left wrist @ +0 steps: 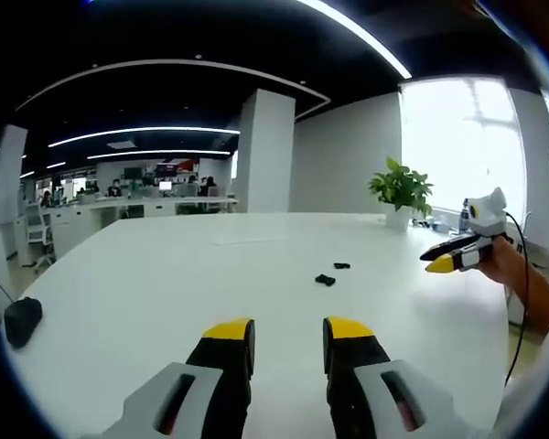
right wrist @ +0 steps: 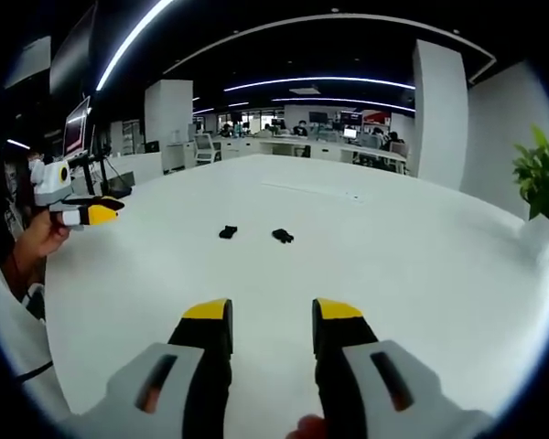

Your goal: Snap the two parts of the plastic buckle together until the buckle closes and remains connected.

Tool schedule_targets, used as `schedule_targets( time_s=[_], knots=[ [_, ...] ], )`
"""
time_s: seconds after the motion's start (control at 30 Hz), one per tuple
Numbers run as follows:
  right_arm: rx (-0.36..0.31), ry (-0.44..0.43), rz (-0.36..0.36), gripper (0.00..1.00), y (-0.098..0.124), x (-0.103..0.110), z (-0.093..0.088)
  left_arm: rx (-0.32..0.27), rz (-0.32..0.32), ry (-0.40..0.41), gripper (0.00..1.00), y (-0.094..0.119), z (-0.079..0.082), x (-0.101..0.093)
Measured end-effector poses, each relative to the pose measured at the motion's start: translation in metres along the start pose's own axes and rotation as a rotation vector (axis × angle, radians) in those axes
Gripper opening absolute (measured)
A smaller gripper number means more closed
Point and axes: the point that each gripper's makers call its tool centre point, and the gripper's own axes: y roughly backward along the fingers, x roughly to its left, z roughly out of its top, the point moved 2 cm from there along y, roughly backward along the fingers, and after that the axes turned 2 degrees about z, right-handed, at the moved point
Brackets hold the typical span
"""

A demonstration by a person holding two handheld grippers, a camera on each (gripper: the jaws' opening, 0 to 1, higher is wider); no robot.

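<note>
On smooth table (left wrist: 165, 283): black buckle halves (left wrist: 325, 280).

left gripper (left wrist: 288, 343): black jaws, yellow tips, grey bodies; right gripper (right wrist: 270, 329): same | sleeve (right wrist: 9, 338): seemingly white

Counting the things on and around the big white surface (left wrist: 165, 283)

There are two small black plastic buckle parts, one (left wrist: 325, 280) nearer and one (left wrist: 341, 266) a bit farther in the left gripper view, and they lie near each other but apart. There are two claws with yellow tips and black and grey bodies: the left claw (left wrist: 288, 338) and the right claw (right wrist: 272, 320), and each has two jaws with a gap between them. There is one green leafy plant in a white pot (left wrist: 402, 192). There is one dark rounded thing (left wrist: 22, 322) at the surface's edge. There is one white square pillar (left wrist: 265, 151).
</note>
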Motion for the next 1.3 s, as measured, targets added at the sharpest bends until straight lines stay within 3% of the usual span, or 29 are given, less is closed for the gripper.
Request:
schedule_targets(
  time_s=[1.3],
  knots=[
    [-0.002, 0.044, 0.079, 0.33, -0.039, -0.004, 0.018, 0.016, -0.057, -0.054, 0.29, -0.026, 0.018, -0.006]
  ],
)
